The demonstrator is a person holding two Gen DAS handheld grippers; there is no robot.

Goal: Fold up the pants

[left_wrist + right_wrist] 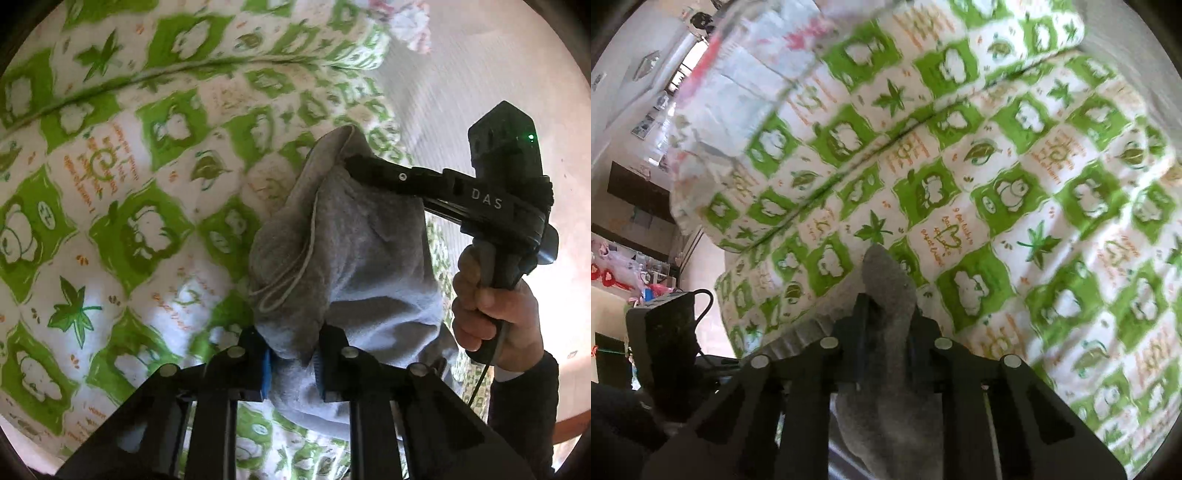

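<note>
The grey pants (354, 258) hang bunched above the bed, with a pale drawstring looping down their left side. My left gripper (293, 363) is shut on the lower edge of the grey cloth, which fills the gap between its blue-padded fingers. In the same view my right gripper (351, 162) reaches in from the right, its tip buried in the upper fold of the pants; a hand (491, 306) grips its handle. In the right wrist view my right gripper (886, 314) is shut on a grey fold of the pants (886, 280) that sticks up between its fingers.
A quilt (129, 184) with green and white squares covers the bed under both grippers. A folded blanket of the same print (923, 74) and a pale pillow (738, 74) lie at the far side. Beyond the bed's edge is floor (480, 74) and room furniture (635, 206).
</note>
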